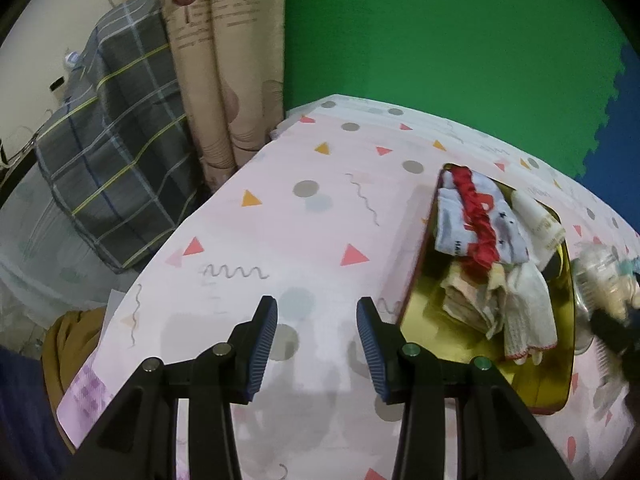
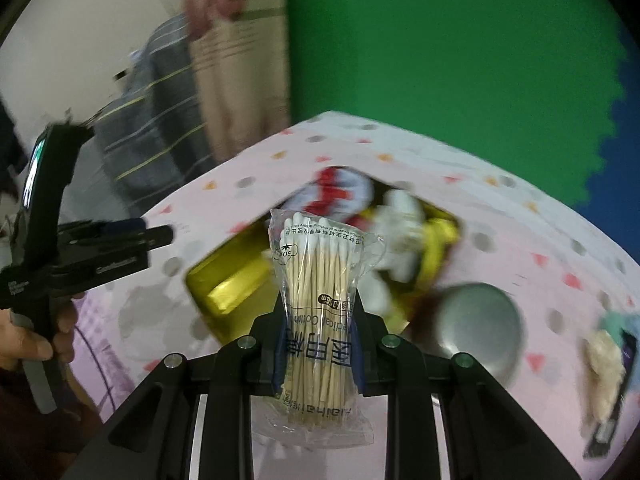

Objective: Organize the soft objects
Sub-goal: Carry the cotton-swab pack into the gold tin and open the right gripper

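The bench (image 1: 312,240) is covered by a smooth pink cloth printed with triangles, grey dots and squiggles, and it appears flat and firm under the things on it. Toward its right side a rectangular tray (image 1: 448,332) is set, glossy and gold inside with a red outer wall; its hard, shiny walls contrast with the limp cloth goods piled in it. At the far end of the tray a pale blue sock pair (image 1: 456,220) is laid with a red ruffled scrunchie (image 1: 480,216) across it. Nearer, a white knitted glove (image 1: 528,312) is draped over folded beige cloths (image 1: 464,300). Just beside the tray, a round grey metal bowl (image 2: 480,324) is seen, blurred.

A packet of cotton swabs (image 2: 320,280) is clamped upright between the pads of the right hand-held gripper (image 2: 320,348): a crinkly clear plastic bag holding thin wooden sticks with white tips. It is held above the bench in front of the tray's near end. The step in hand is judged to be the carrying of this packet to the tray, where the near, bare gold part offers room. A light release low over that spot would be called for, since the slick bag could slide.

The left hand-held gripper (image 1: 316,344) is held empty, jaws spread wide, above bare cloth left of the tray.
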The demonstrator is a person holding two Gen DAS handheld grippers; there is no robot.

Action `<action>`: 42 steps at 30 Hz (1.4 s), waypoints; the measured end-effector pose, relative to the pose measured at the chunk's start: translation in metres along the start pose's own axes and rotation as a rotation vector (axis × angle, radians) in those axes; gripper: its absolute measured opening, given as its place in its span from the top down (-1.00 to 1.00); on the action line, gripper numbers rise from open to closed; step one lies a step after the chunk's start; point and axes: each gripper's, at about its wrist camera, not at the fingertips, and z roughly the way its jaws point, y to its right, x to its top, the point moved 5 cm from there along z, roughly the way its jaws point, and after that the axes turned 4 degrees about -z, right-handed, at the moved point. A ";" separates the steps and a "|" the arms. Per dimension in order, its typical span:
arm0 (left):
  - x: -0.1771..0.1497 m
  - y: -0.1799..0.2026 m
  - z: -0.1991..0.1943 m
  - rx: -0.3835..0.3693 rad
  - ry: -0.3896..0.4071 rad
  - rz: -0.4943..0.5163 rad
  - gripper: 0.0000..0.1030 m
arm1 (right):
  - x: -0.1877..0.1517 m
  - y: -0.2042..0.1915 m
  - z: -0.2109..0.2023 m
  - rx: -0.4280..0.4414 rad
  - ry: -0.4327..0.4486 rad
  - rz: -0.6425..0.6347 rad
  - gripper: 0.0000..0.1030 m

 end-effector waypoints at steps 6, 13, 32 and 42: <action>0.001 -0.012 0.002 0.008 -0.007 -0.032 0.18 | 0.010 -0.034 0.037 0.110 -0.069 -0.109 0.56; 0.001 -0.017 0.004 0.009 -0.016 -0.048 0.18 | 0.009 -0.045 0.070 0.142 -0.151 -0.183 0.56; -0.003 -0.014 0.013 0.017 -0.034 -0.039 0.18 | 0.015 -0.035 0.064 0.124 -0.118 -0.150 0.04; -0.005 -0.010 0.013 0.022 -0.031 -0.022 0.18 | 0.006 0.007 0.007 0.055 -0.022 -0.044 -0.07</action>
